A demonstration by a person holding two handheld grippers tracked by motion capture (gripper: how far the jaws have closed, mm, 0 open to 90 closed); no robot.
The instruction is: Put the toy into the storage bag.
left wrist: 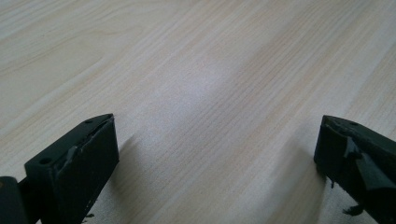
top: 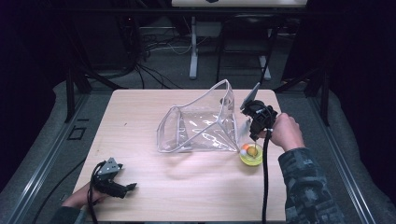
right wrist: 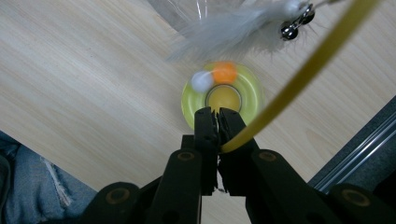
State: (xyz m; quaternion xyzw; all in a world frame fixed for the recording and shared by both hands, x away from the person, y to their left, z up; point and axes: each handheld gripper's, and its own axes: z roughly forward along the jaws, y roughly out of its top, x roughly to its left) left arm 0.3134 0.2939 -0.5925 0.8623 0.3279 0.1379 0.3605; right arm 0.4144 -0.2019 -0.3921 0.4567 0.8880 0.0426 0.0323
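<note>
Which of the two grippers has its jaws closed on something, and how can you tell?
The right gripper: its jaws pinch a thin yellow wand above the yellow-green ring. The left gripper has its jaws wide apart over bare table.

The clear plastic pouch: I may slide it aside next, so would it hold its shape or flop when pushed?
The clear plastic pouch would probably buckle rather than slide as one piece: its thin see-through walls already crease and sag. The white-trimmed rim stands up open, suggesting some stiffness there. It looks light, and likely skids easily on the smooth wooden table.
</note>
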